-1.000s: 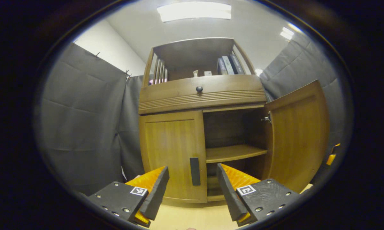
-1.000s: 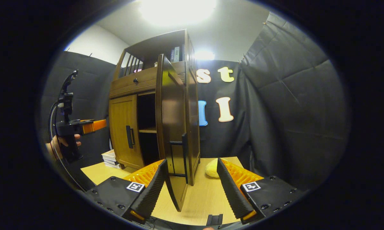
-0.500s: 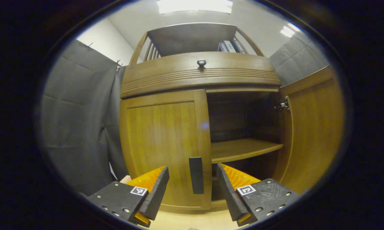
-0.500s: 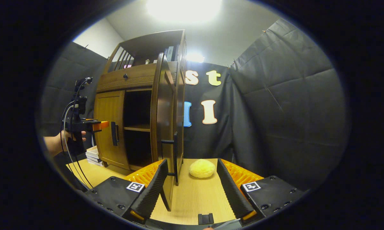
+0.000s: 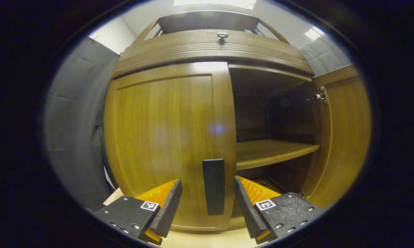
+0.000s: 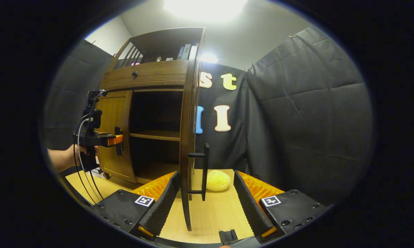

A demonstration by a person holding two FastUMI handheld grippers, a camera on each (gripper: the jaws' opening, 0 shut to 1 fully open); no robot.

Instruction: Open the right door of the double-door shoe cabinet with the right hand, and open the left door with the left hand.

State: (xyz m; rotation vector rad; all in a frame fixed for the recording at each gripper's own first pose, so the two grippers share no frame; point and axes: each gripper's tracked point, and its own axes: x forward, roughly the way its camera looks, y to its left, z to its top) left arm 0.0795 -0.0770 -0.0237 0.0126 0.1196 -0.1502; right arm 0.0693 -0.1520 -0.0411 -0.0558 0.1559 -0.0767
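The wooden shoe cabinet (image 6: pixel 148 77) stands on the table. Its left door (image 5: pixel 169 131) is closed, and the dark bar handle (image 5: pixel 213 186) sits between the spread fingers of my left gripper (image 5: pixel 207 203), which is open and not touching it. In the right gripper view the left gripper (image 6: pixel 105 139), held by a hand (image 6: pixel 60 159), is right at that handle. The right door (image 6: pixel 185 144) is swung wide open, seen edge-on. Its edge and dark handle (image 6: pixel 203 172) lie between the fingers of my open right gripper (image 6: pixel 205 203). The right door (image 5: pixel 344 131) also stands open in the left gripper view.
Inside the open right half is a bare shelf (image 5: pixel 274 151). A drawer with a round knob (image 5: pixel 222 35) runs above the doors. A yellow soft lump (image 6: pixel 217 179) lies on the wooden table (image 6: pixel 217 215) behind the open door. Black cloth walls close in on both sides.
My left gripper has moved in close to the left door, so its handle now sits between the fingers. The right door has swung wider open and the right gripper has shifted with it.
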